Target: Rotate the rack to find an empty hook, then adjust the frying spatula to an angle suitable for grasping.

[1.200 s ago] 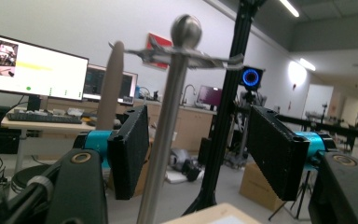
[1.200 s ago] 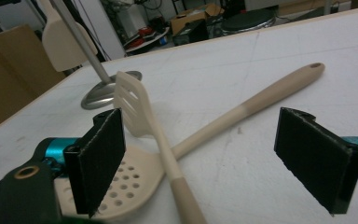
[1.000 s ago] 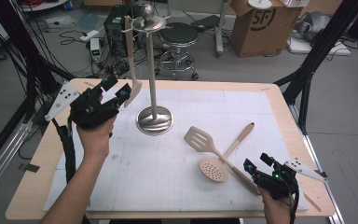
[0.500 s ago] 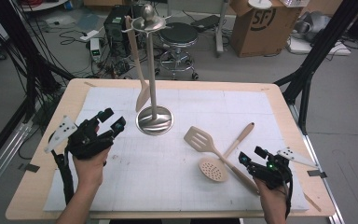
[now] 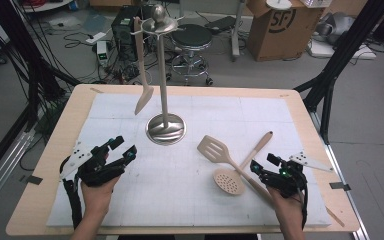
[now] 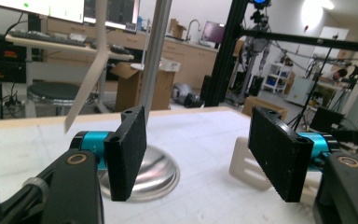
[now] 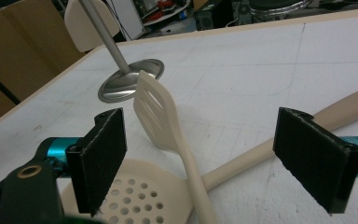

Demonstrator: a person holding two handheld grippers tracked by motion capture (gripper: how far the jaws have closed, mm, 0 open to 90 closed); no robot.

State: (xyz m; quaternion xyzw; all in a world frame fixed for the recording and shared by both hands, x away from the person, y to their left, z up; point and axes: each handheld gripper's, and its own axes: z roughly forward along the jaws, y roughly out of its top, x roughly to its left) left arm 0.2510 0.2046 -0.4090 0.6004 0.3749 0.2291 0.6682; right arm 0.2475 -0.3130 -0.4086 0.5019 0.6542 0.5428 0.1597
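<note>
At lower right of the high view, the right gripper is hovering, jaws released, over the crossed turner and skimmer; left gripper jaws released too.

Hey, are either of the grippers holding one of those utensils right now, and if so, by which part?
Nothing is held. The left gripper is open above the mat, and the right gripper stands open around the slotted turner handle without its pads pressing on it.

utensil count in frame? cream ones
3. One spatula hangs from the metal stand. A slotted turner and a perforated skimmer lie crossed on the mat by the right gripper. None seem hidden.
</note>
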